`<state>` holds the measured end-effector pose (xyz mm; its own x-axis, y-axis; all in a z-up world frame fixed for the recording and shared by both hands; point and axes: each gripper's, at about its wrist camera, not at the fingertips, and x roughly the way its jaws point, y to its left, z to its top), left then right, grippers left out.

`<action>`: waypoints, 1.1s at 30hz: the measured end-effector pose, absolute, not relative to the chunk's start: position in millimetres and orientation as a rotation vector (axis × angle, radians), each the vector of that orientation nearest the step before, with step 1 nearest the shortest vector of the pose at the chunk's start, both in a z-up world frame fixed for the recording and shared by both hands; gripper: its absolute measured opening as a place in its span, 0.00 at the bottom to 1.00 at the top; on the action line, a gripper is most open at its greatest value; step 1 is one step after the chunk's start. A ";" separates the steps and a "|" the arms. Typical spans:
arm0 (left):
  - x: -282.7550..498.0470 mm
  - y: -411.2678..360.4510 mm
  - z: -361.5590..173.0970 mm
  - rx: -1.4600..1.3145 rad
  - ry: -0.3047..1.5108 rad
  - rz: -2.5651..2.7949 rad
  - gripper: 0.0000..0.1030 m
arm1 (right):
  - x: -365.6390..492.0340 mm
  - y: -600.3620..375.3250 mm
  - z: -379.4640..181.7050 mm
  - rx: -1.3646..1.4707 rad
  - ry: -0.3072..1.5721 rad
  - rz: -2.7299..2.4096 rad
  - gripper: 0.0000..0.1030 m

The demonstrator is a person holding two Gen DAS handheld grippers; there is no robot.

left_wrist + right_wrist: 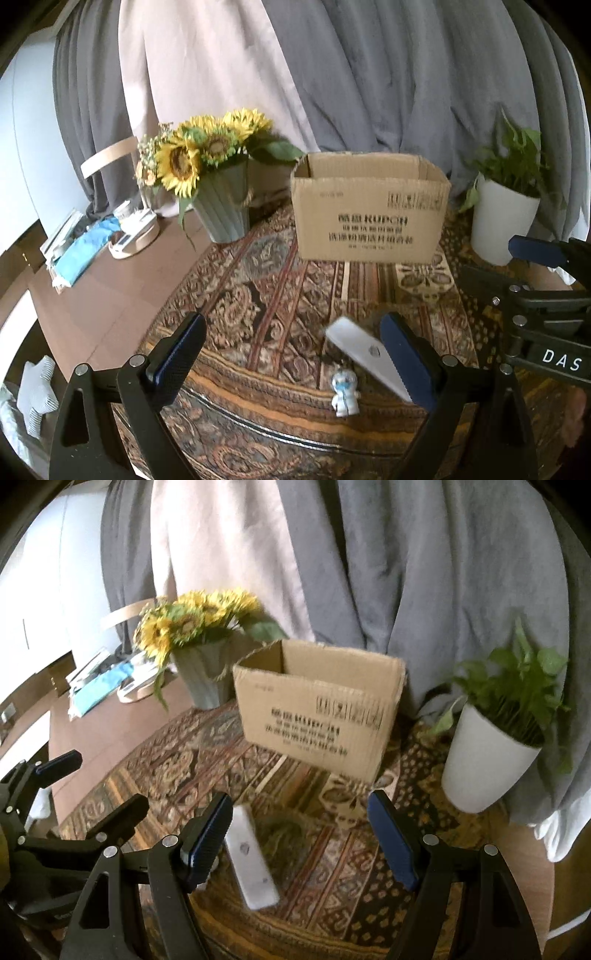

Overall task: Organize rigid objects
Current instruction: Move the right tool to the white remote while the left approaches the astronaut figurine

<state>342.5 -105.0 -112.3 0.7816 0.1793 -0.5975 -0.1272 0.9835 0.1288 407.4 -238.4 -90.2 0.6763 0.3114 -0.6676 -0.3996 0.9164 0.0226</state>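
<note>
A flat white rectangular device (pixel 364 354) lies on the patterned tablecloth (pixel 258 295), with a small white and blue figurine (pixel 344 392) just in front of it. The device also shows in the right wrist view (pixel 249 856). An open cardboard box (pixel 371 210) stands behind them; it also shows in the right wrist view (pixel 317 709). My left gripper (pixel 291 354) is open and empty, its right finger beside the device. My right gripper (pixel 299 838) is open and empty over the cloth, the device lying just inside its left finger.
A grey vase of sunflowers (pixel 221 199) stands left of the box. A white pot with a green plant (pixel 502 218) stands to its right. Papers and a round white device (pixel 133 236) lie on the brown table at far left. Grey and pink curtains hang behind.
</note>
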 end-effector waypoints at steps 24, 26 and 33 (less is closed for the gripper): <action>343.6 -117.5 -207.4 0.020 0.732 0.122 0.68 | 404.1 -221.7 -162.6 -0.197 0.795 0.558 0.73; 346.7 -117.0 -212.5 0.002 0.744 0.125 0.64 | 406.5 -220.0 -166.5 -0.196 0.807 0.565 0.73; 360.7 -115.8 -225.0 -0.034 0.779 0.123 0.53 | 413.7 -214.8 -183.2 -0.195 0.851 0.582 0.72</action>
<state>360.7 -115.8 -225.0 0.7050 0.0984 -0.7023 -0.1233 0.9922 0.0152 413.7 -214.8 -183.2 0.5155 0.4054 -0.7549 -0.5564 0.8284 0.0649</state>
